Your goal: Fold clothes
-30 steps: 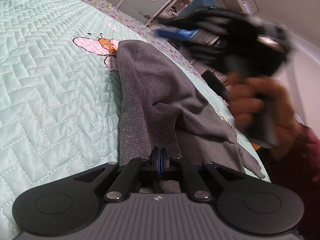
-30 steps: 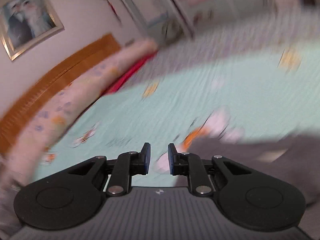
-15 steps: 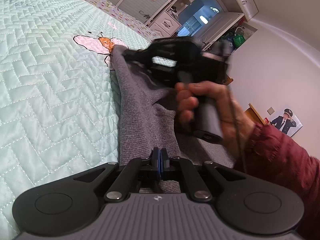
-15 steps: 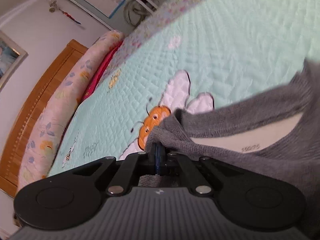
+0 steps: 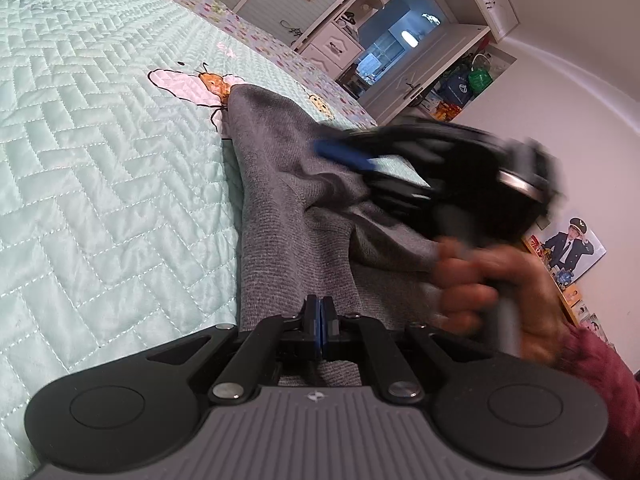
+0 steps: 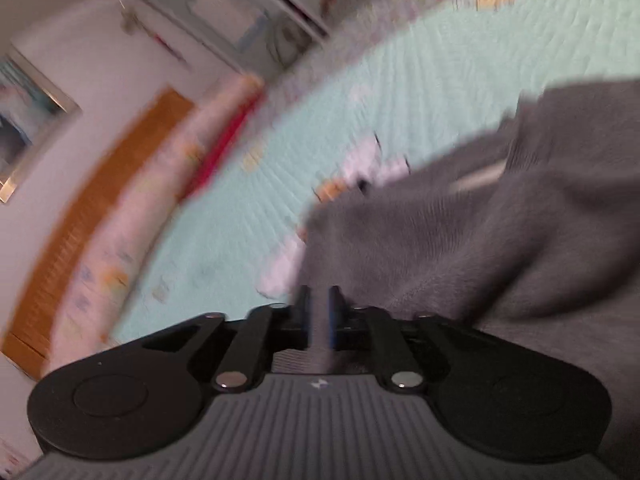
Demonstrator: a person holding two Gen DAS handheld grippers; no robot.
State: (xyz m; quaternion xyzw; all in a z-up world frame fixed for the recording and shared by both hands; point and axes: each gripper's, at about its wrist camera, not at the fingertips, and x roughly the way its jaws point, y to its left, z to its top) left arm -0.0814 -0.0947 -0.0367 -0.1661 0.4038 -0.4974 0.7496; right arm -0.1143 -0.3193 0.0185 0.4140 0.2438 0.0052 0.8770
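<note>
A grey sweater (image 5: 280, 184) lies bunched lengthwise on the mint quilted bed cover (image 5: 100, 160). My left gripper (image 5: 320, 308) is shut on its near edge, blue pads together with knit pinched between them. My right gripper (image 5: 360, 168), blurred by motion, hovers over the sweater's middle folds, held by a person's hand (image 5: 492, 280). In the right wrist view the right gripper (image 6: 319, 304) has its jaws opening, a narrow gap showing grey sweater (image 6: 480, 232) cloth between the pads, which do not appear to press on it.
A maroon sleeve (image 5: 600, 360) enters at lower right. White cabinets (image 5: 400, 40) and a framed picture (image 5: 572, 248) stand beyond the bed. A wooden headboard (image 6: 100, 208) and floral pillows (image 6: 160, 200) line the bed's far end.
The right gripper, shut on the sweater's far corner half a second ago, has pulled back toward the middle and lower, and its jaws have parted. The left gripper has stayed put.
</note>
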